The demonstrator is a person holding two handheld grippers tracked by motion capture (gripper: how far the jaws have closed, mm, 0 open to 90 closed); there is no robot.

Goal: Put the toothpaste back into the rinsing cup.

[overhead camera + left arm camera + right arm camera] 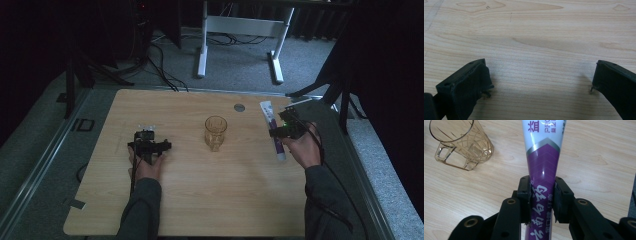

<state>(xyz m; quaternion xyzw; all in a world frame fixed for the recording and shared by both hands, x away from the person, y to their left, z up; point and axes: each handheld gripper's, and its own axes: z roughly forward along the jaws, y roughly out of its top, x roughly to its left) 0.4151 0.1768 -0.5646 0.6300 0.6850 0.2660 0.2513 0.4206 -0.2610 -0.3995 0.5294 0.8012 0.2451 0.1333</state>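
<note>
A white and purple toothpaste tube [541,165] is clamped between the two black jaws of my right gripper [542,200], which is shut on its purple part. In the high view the tube [270,117] sits at the table's right side, with the right gripper [286,131] over its near half. A clear amber glass mug [215,132] stands upright in the middle of the table; the mug [461,145] is off to the left of the tube. My left gripper [148,145] rests low over the table's left part. Its jaws [541,85] stand wide open with bare wood between them.
The wooden table [200,190] has a round grey grommet [239,107] near its far edge. Beyond the table are a white desk frame [240,40], cables on the floor and dark stands at both sides.
</note>
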